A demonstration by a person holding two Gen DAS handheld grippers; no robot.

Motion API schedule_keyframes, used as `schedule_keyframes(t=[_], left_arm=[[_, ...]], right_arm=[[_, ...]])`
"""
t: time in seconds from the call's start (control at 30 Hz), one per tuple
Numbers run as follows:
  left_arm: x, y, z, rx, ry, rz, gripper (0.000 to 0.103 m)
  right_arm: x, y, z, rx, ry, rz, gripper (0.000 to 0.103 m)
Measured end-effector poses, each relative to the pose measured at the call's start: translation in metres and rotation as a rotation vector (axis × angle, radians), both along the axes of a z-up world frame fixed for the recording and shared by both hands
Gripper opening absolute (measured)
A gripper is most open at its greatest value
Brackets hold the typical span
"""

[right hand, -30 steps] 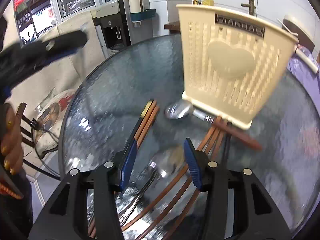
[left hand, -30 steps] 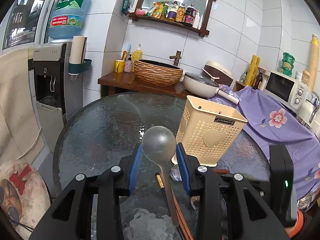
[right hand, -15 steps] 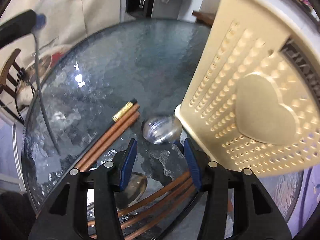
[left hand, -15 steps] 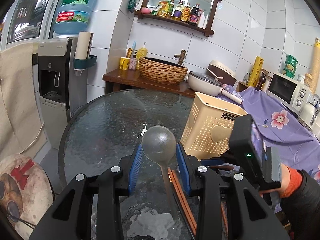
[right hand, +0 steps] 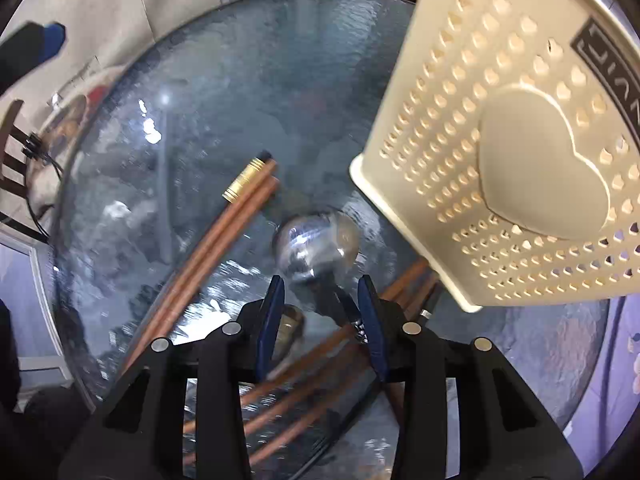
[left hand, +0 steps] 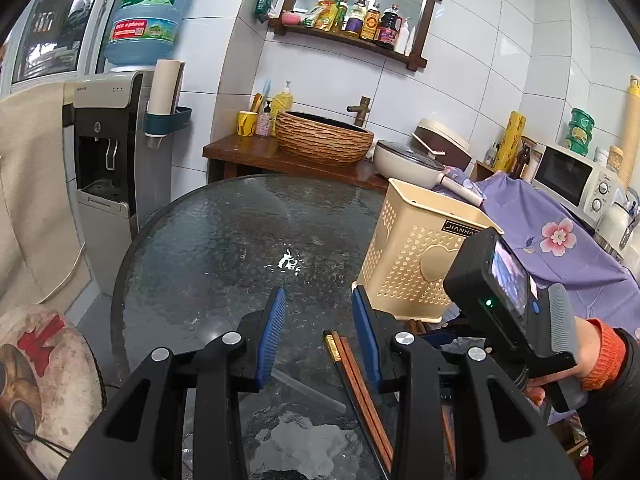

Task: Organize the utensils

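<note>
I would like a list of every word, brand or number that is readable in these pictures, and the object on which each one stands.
"JIANHA", the end cut off by the right gripper's camera: dark label on the cream basket.
"虎丘": green label of the water bottle.
Red band on that bottle: small print, unreadable.
Water dispenser: small logo, unreadable.
Shelf bottles: labels too small.

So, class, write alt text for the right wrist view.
The right tool points down at a metal spoon on a glass table, jaws closing around its neck. Wooden chopsticks lie nearby; a beige basket stands alongside.
</note>
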State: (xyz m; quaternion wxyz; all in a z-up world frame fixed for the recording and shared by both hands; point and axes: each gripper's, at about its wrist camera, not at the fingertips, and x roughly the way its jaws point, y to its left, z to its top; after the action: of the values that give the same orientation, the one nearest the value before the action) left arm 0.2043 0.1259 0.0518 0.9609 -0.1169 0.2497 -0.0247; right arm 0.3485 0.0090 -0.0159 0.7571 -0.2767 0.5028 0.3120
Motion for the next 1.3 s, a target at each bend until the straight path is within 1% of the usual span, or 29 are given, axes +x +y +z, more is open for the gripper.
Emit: schedule_keyframes(t=[0.03, 0.07, 0.13, 0.2, 0.3, 0.4, 0.43, 0.47, 0.53, 0.57, 0.67, 0.7, 0.83, 0.87, 0.93, 1.0, 1.03, 1.1, 1.2, 1.3], left_arm=[[0.0, 0.0, 0.0, 0.001, 0.0, 0.002, 0.035], [0.0, 0.002, -0.001, 0.003, 0.004, 0.008, 0.035], [0.0, 0.005, -0.002, 0.008, 0.012, 0.022, 0.035], [-0.001, 0.013, -0.005, 0.008, 0.029, 0.051, 0.035], [-0.004, 0.026, -0.01, -0.004, 0.052, 0.087, 0.035], [-0.002, 0.038, -0.02, 0.009, 0.101, 0.148, 0.037], [-0.001, 0.041, -0.023, 0.007, 0.117, 0.164, 0.043], [0.002, 0.048, -0.029, -0.009, 0.151, 0.184, 0.05], [0.009, 0.052, -0.036, -0.021, 0.197, 0.188, 0.055], [0.013, 0.052, -0.04, -0.012, 0.223, 0.19, 0.057], [0.027, 0.049, -0.046, 0.003, 0.265, 0.189, 0.064], [0.035, 0.047, -0.049, 0.006, 0.286, 0.19, 0.064], [0.062, 0.041, -0.062, 0.064, 0.366, 0.208, 0.064], [0.068, 0.042, -0.067, 0.053, 0.395, 0.212, 0.062], [0.077, 0.042, -0.073, 0.04, 0.424, 0.211, 0.061], [0.086, 0.039, -0.077, 0.062, 0.448, 0.203, 0.058], [0.091, 0.038, -0.08, 0.067, 0.462, 0.197, 0.052], [0.098, 0.036, -0.083, 0.105, 0.475, 0.205, 0.048], [0.103, 0.038, -0.083, 0.112, 0.483, 0.198, 0.046], [0.109, 0.035, -0.083, 0.126, 0.488, 0.19, 0.042]], right_arm=[[-0.002, 0.002, 0.002, 0.015, -0.02, 0.021, 0.045], [-0.001, 0.007, 0.004, 0.015, -0.032, 0.025, 0.055], [0.005, 0.007, 0.003, 0.002, -0.037, 0.014, 0.058], [0.006, 0.012, -0.001, -0.017, -0.04, 0.041, 0.058], [0.004, 0.016, 0.0, -0.012, -0.063, 0.096, 0.059], [0.006, 0.019, 0.003, -0.003, -0.045, 0.093, 0.059], [0.005, 0.025, 0.001, -0.001, -0.038, 0.09, 0.059], [0.008, 0.024, 0.001, 0.002, -0.029, 0.087, 0.058], [0.011, 0.019, -0.001, 0.006, -0.018, 0.097, 0.057], [0.011, 0.017, 0.0, 0.009, -0.01, 0.109, 0.055], [0.01, 0.009, -0.002, 0.003, -0.005, 0.125, 0.054], [0.006, 0.013, -0.006, 0.001, -0.004, 0.127, 0.054], [0.007, 0.014, -0.006, -0.013, -0.01, 0.153, 0.053], [0.008, 0.015, -0.006, -0.011, -0.008, 0.158, 0.053], [0.012, 0.015, -0.006, 0.001, 0.004, 0.156, 0.053], [0.01, 0.018, -0.004, 0.006, 0.002, 0.168, 0.053], [0.009, 0.022, -0.004, 0.005, 0.002, 0.178, 0.053], [0.011, 0.023, -0.004, 0.008, 0.022, 0.197, 0.053], [0.015, 0.026, -0.005, 0.013, 0.038, 0.197, 0.053], [0.018, 0.028, -0.004, 0.016, 0.043, 0.201, 0.052]])
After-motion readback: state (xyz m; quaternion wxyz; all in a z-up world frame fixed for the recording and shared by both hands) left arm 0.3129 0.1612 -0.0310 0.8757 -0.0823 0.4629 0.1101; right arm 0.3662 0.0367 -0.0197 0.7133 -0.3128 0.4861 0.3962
